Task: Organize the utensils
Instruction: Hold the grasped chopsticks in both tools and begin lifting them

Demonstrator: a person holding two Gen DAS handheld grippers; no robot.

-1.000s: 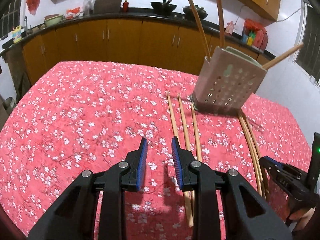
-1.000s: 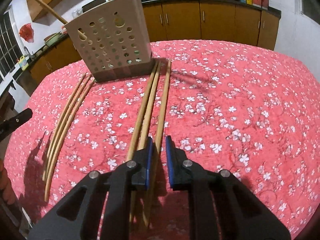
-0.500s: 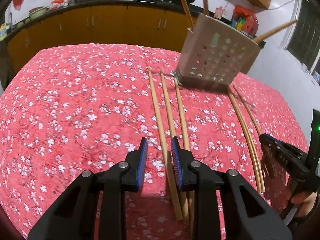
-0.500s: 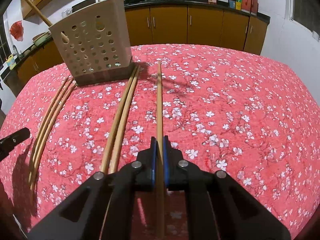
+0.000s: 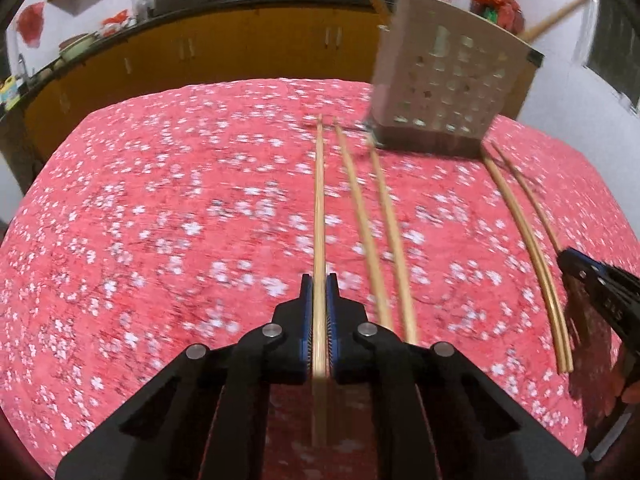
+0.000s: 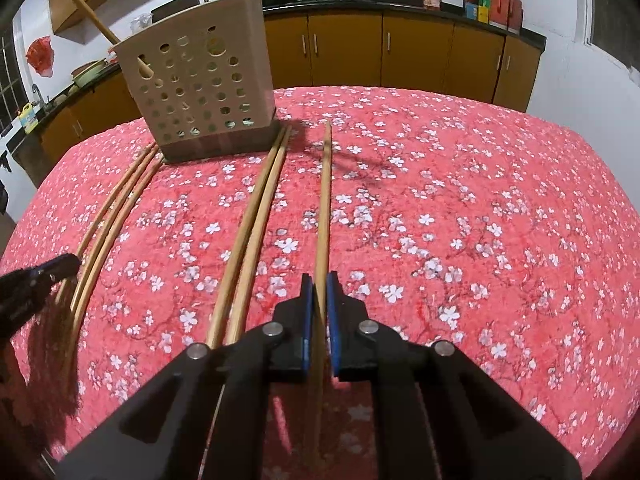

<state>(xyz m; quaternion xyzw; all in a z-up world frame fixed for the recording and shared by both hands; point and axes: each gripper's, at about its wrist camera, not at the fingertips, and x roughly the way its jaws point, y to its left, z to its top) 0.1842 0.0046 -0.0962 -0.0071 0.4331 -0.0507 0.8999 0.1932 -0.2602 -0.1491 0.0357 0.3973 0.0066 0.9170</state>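
1. Gripping is confirmed on my left gripper (image 5: 319,280): its jaws have just been closing, and the blue pads now press both sides of a long pale wooden chopstick (image 5: 319,200).
2. That chopstick runs straight away from the jaws across the red tablecloth with white blossoms (image 5: 160,220), its far tip ending left of the holder's base.
3. My right gripper (image 6: 319,280) is likewise clamped, with a second long wooden chopstick (image 6: 325,200) between its pads.
4. This one points toward the far side, its tip just right of the holder.
5. A beige perforated plastic utensil holder (image 5: 448,92) stands at the far side of the table. In the left wrist view it is blurred.
6. Several wooden sticks (image 6: 88,4) already lean out of its top.
7. Left wrist view: two loose chopsticks (image 5: 368,220) lie just right of the held one, and a bowed pair (image 5: 532,240) lies farther right.
8. Right wrist view: a loose touching pair (image 6: 256,220) lies left of the held chopstick, and bowed sticks (image 6: 112,216) lie farther left, reaching the holder's near left corner.
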